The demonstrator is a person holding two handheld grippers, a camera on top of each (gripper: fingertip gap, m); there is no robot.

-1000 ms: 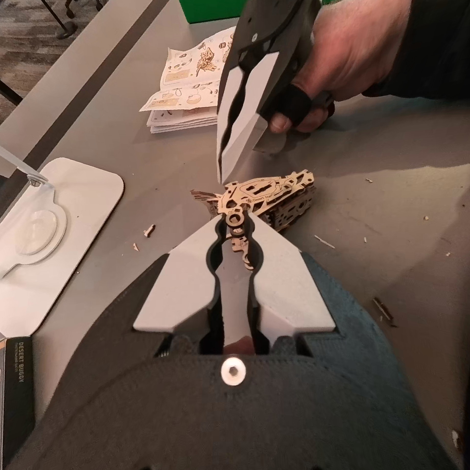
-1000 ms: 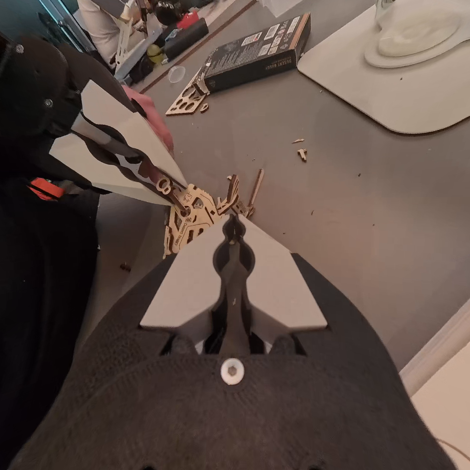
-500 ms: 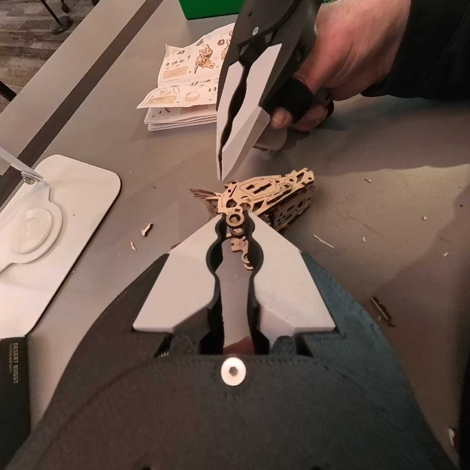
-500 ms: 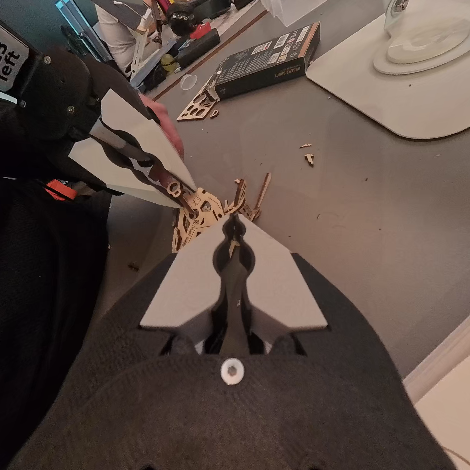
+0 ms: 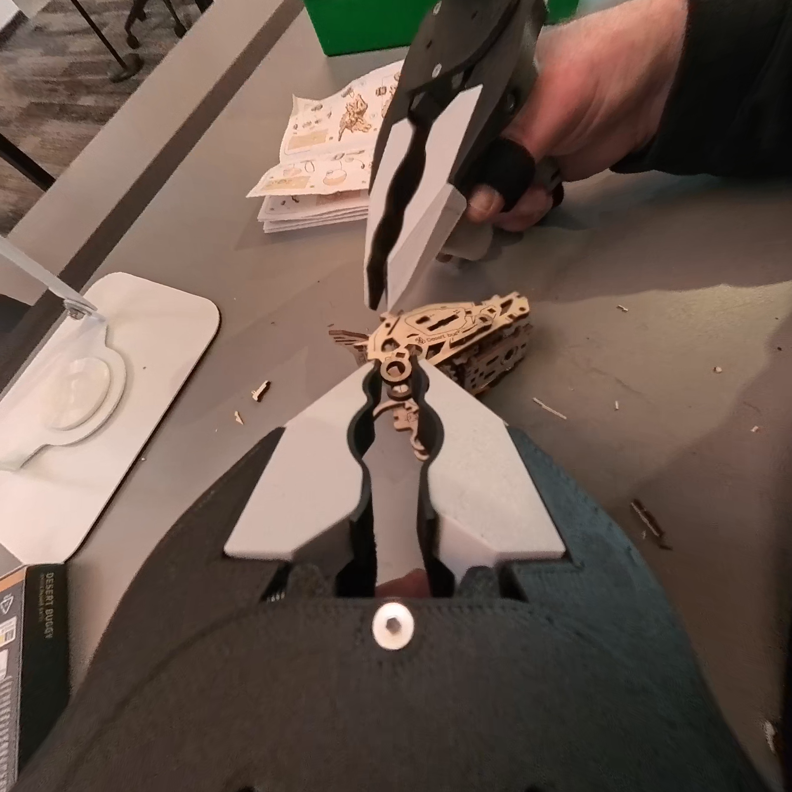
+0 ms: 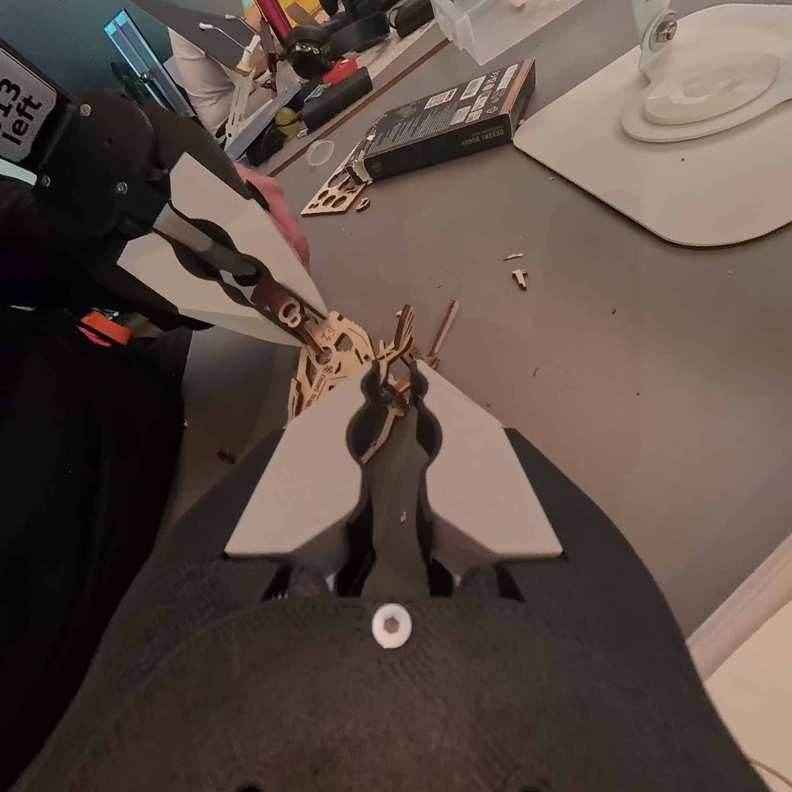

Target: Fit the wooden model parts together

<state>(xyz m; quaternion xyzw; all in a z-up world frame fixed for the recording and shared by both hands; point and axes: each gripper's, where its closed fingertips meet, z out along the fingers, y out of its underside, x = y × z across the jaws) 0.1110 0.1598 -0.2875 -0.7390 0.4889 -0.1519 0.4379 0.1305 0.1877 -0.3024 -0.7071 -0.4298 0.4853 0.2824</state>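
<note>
Pale matt wooden model on smooth grey table.

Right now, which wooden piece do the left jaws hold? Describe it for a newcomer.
On the grey table, find the pale wooden buggy body. At its near end, the left gripper clamps a small flat lever piece, alone in having a ring-shaped tip.
</note>
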